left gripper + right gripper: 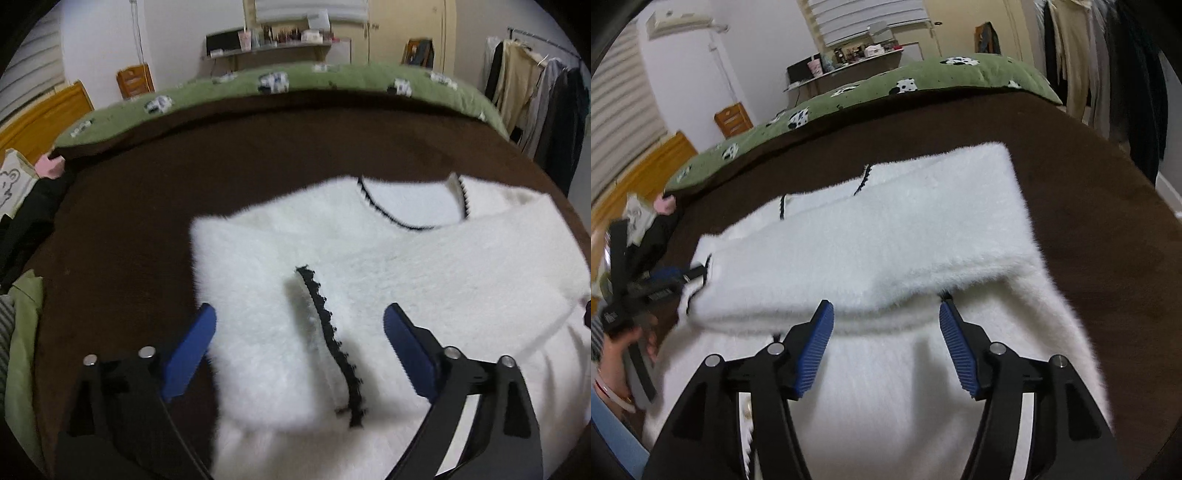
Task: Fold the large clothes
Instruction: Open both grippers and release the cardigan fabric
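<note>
A: You had the brown blanket spread over the bed, well beyond both tongs, and the white fuzzy sweater lay flat on it, directly under and ahead of you.

B: Where were my tongs?

A: Your left tongs hung spread wide above the sweater's left edge, gripping nothing. The folded-in sleeve with its black trim lay between the jaws. Your right tongs were spread too, empty, with the other sleeve lying across the body just ahead of the tips.

B: So the hem fold came next?

A: That was my judgement. You needed to pinch both layers near the hem, one tong each side, lift evenly and carry forward towards the neckline, so the sleeves didn't slide out.
</note>
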Demonstrator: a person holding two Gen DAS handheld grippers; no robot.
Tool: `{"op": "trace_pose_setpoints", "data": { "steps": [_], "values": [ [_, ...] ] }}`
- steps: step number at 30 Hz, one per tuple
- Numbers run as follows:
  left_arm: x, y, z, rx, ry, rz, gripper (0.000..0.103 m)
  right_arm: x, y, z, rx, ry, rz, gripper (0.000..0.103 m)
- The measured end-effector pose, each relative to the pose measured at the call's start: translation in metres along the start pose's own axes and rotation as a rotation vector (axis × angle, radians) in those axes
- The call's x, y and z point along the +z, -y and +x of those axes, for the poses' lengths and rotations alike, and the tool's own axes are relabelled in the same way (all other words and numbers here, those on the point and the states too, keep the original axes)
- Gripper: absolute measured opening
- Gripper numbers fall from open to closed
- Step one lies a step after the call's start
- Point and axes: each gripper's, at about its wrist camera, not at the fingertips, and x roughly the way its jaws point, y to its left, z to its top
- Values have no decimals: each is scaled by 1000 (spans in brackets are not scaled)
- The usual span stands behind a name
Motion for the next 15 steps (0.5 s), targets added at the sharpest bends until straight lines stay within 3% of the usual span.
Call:
{"op": "trace_pose_setpoints", "data": {
  "steps": [2, 6, 12, 15],
  "values": [
    [-2, 0, -12, 4, 7, -3, 96, -3, -2, -11, -9, -9, -26, 62],
    [-8, 1, -47, -2, 15, -1, 96, -6, -6, -46, -10, -12, -61, 78],
    [-23, 3, -98, -20, 12, 3, 96, -10, -7, -101, -12, -11, -124, 82],
    [-46, 3, -126, -52, -3, -17, 96, -22, 0, -128, 21, -33, -141, 83]
  ]
}}
